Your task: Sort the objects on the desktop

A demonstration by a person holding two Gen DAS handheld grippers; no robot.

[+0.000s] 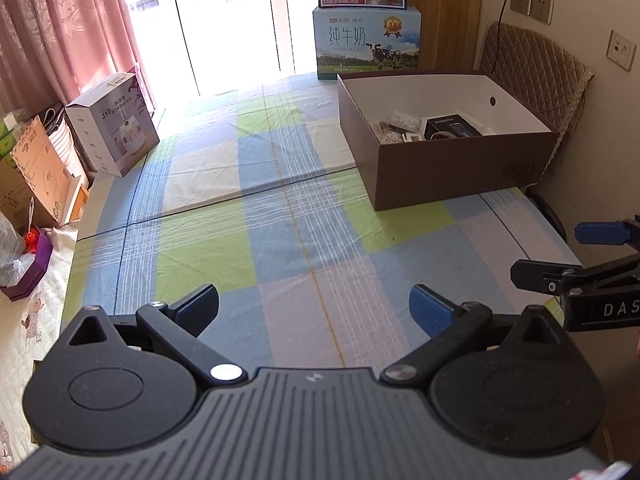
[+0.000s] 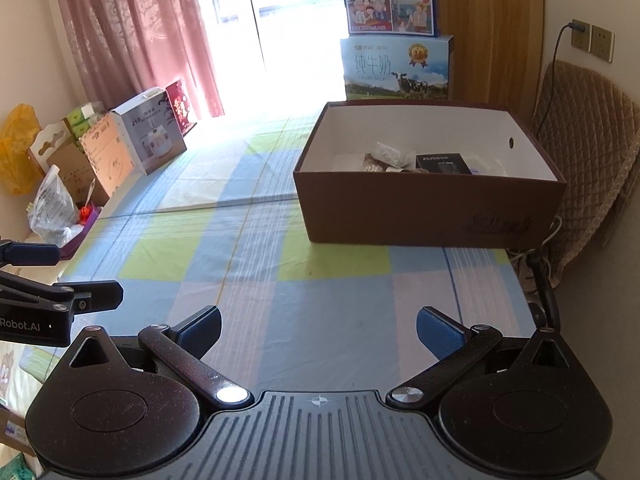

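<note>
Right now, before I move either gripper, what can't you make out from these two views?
- Brown box contents: in both views its near wall hides the floor; only a black packet and pale wrappers show, label too small to read.
- Window end of the tablecloth: washed out by glare.
- Right gripper in the left view: cut off by the edge.
- Left gripper: open, empty.

Checked-cloth table [image 1: 280, 240] bearing brown box [image 1: 452, 176]

box [image 1: 448, 168] contents half hidden behind its wall
</note>
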